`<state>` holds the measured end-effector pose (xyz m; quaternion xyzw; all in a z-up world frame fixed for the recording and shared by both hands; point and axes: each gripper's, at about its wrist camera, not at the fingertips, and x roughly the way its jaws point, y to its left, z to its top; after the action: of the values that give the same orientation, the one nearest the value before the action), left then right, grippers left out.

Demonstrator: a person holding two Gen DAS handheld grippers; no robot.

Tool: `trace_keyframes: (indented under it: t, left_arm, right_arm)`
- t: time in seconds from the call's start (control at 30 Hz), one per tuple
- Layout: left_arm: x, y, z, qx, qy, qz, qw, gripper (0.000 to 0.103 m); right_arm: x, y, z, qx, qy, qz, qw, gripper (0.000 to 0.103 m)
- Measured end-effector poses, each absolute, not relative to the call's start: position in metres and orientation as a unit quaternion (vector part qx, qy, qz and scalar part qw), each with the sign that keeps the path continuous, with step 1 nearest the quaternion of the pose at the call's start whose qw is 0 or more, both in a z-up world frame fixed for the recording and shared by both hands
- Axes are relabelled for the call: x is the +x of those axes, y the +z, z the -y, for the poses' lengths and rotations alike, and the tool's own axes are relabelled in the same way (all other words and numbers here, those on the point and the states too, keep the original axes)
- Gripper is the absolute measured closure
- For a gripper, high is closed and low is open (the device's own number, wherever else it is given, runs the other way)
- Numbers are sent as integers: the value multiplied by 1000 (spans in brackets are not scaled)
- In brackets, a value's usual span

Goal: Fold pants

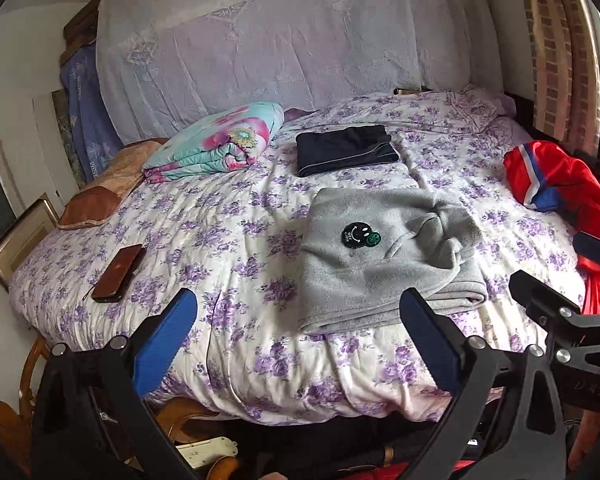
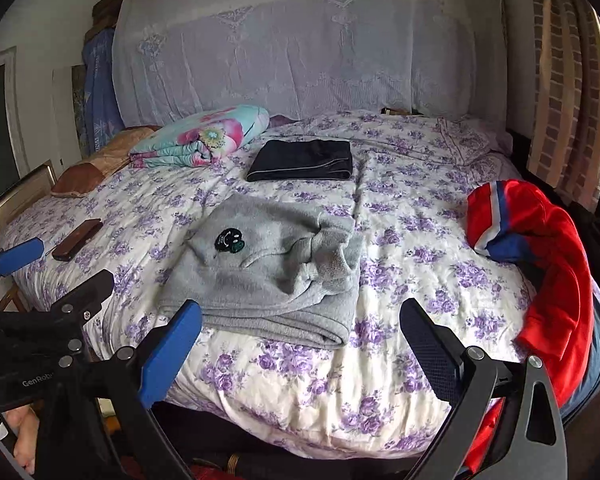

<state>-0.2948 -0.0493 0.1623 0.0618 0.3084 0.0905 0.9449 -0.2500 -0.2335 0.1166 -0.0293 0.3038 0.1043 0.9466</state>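
Grey pants with a black smiley patch lie folded in a thick stack on the floral bed cover, just beyond both grippers; the same grey pants fill the middle of the right wrist view. Farther back rests a folded dark navy garment with a thin pale stripe, also seen as the navy garment. My left gripper is open and holds nothing, near the bed's front edge. My right gripper is open too, its left finger over the grey stack's near corner.
A red garment with blue and white stripes is heaped at the bed's right edge. A brown phone lies at the left. A folded floral blanket and brown pillows sit at the back left. A draped headboard stands behind.
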Motion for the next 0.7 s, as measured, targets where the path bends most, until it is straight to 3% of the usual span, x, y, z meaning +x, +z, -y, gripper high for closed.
trace_keyframes:
  t: [0.7]
  left_arm:
    - [-304,151,45,56,78,-306,947,5]
  right_arm:
    - [-271,128,223,-56,99,-275,954,3]
